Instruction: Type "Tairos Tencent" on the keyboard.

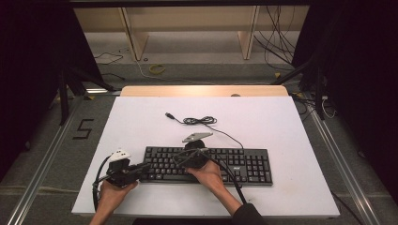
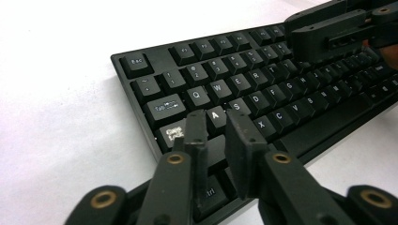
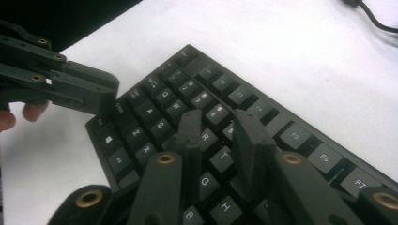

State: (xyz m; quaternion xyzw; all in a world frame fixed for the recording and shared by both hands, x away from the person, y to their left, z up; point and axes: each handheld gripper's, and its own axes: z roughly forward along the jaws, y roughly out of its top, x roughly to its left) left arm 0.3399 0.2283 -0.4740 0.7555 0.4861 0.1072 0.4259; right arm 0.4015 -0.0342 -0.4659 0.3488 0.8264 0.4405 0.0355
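Note:
A black keyboard lies across the near half of the white table top. My left gripper rests at the keyboard's left end, its jaws a little apart over the A key with nothing between them. My right gripper hovers over the left-middle keys, jaws slightly apart above the R and T keys, also holding nothing. In the left gripper view the right gripper reaches in from the upper right. The right gripper view has the left gripper at its left edge, with fingertips of a hand behind it.
The keyboard's cable lies in a loose coil behind it, its plug free on the table. A wooden strip edges the table's far side. Beyond it are shelf legs and loose cables on the floor.

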